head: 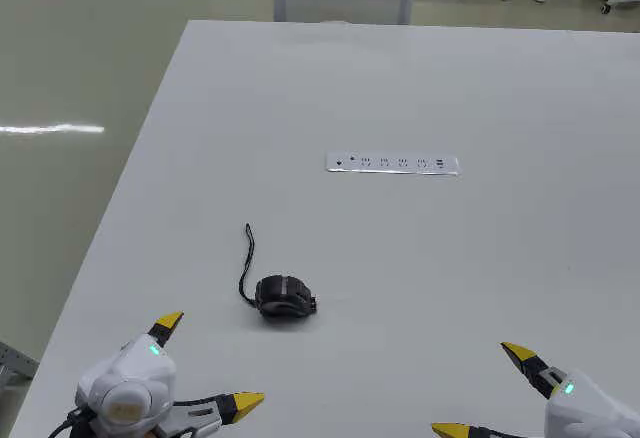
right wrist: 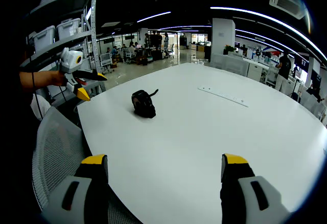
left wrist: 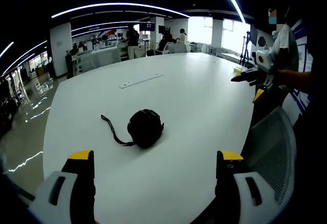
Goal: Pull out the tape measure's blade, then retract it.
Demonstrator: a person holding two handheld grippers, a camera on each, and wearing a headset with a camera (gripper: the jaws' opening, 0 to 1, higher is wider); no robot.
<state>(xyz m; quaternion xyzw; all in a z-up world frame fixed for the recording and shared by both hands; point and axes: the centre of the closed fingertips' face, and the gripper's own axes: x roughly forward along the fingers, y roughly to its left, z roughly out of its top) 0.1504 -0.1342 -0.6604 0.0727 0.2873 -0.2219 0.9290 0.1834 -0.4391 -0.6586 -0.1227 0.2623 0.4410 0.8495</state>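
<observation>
White desk (head: 450, 278) carried the black tape measure (head: 285, 298) near its left edge, wrist strap (head: 246, 258) trailing toward the far edge, a power strip (head: 392, 163) mid-desk. Left tool (head: 210, 358) and right tool (head: 480, 388) hovered at the near edge, both released and empty.

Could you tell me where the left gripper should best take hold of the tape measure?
Probably the tape measure by its compact black body, from the near side: its strap trails away, so the open left gripper meets body, not cord.
</observation>
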